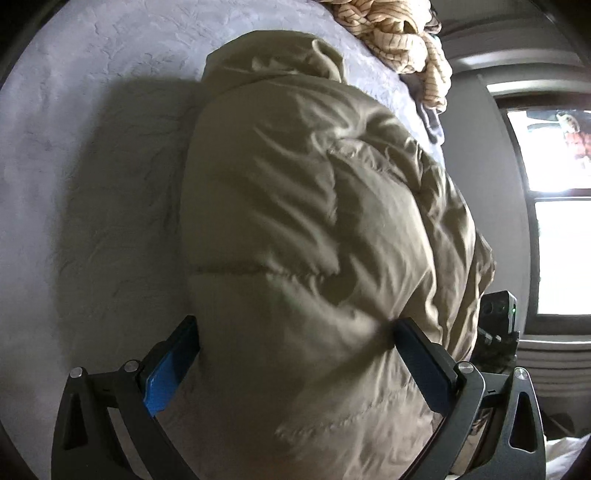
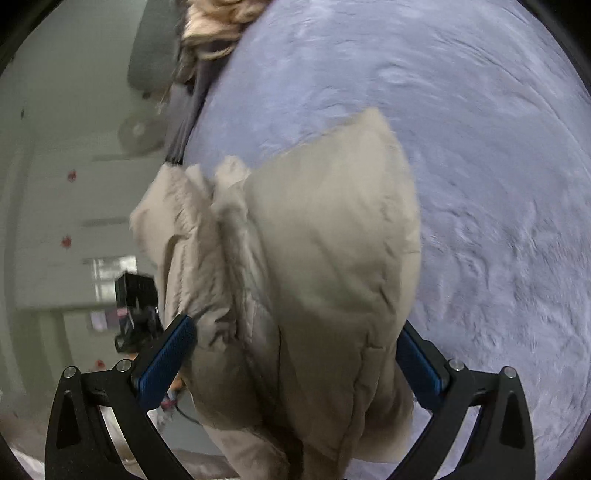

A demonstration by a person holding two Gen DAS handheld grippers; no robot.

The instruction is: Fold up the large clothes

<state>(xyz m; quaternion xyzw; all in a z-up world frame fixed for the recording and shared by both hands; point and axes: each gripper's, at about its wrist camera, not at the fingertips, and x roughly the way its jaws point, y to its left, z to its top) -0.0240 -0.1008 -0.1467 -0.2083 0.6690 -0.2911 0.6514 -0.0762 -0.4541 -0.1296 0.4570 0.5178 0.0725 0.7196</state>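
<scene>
Grippers, left [image 1: 295, 339] and right [image 2: 295, 339], both clamp puffy beige quilted jacket [image 1: 314, 229] above lavender textured bedspread [image 1: 92, 129]; window [image 1: 554, 229] beyond.

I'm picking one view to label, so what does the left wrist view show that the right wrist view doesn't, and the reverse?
Only the left wrist view shows the bright window and the striped yellow garment clearly, piled beyond the jacket. Only the right wrist view shows the pale wall with red dots and a round white fan. Both show the beige puffer jacket bunched between wide-spread fingers, the left gripper in one view and the right gripper in the other, over the lavender bedspread.
</scene>
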